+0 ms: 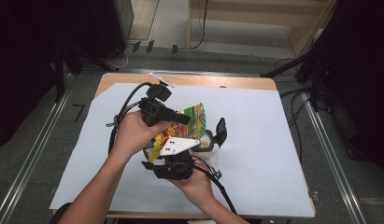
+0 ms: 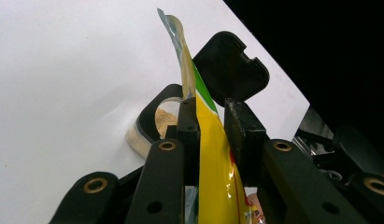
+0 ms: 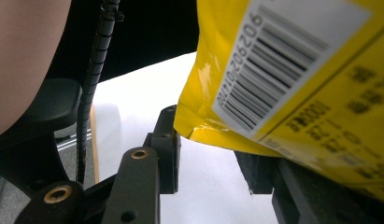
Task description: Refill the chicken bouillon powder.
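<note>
The right gripper (image 1: pixel 173 161), nearest me, has the yellow bag (image 1: pixel 180 128) lying across its partly spread jaws; whether they pinch it I cannot tell. Just beyond, at eleven o'clock from it, the left gripper (image 1: pixel 168 116) is clamped on the bag's thin upper part. At two o'clock from the bag a small clear container (image 1: pixel 204 142) of tan powder stands on the white sheet (image 1: pixel 255 140), its black lid (image 1: pixel 221 131) flipped up behind it.

Wooden table (image 1: pixel 255 83), top covered by a white sheet (image 1: pixel 259 130); wood exposed along the far edge. Near the sheet's centre stands a small clear container (image 1: pixel 204 144) of tan powder, black hinged lid (image 1: pixel 221 131) open.
</note>
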The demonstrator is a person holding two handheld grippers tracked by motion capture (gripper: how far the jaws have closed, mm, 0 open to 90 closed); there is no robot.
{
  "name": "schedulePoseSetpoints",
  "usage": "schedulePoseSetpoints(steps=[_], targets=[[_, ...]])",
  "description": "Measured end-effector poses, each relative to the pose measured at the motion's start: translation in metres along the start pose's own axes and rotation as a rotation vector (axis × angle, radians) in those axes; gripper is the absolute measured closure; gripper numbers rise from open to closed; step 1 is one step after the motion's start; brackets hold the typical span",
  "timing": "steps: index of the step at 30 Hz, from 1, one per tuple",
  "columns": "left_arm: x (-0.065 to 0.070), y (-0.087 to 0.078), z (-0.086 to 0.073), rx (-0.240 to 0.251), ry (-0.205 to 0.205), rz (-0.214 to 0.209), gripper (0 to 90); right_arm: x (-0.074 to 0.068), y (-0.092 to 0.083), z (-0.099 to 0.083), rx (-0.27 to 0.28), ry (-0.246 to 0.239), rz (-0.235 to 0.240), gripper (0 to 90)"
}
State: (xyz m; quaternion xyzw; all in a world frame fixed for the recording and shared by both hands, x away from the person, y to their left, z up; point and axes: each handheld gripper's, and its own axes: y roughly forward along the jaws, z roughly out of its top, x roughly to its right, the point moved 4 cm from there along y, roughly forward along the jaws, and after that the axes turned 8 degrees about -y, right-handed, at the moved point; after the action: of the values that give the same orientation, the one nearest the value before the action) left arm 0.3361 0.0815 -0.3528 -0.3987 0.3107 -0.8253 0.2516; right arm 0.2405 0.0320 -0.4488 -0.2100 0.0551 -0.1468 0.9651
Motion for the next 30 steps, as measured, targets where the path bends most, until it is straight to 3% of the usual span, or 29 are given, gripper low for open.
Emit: schedulePoseSetpoints(steps=[30], targets=[[0.0005,0.0018,0.0001,-0.003,0.002,0.004,77.3,-0.0006,0.0,0.0001,-0.006,0.01,0.007,65.0]])
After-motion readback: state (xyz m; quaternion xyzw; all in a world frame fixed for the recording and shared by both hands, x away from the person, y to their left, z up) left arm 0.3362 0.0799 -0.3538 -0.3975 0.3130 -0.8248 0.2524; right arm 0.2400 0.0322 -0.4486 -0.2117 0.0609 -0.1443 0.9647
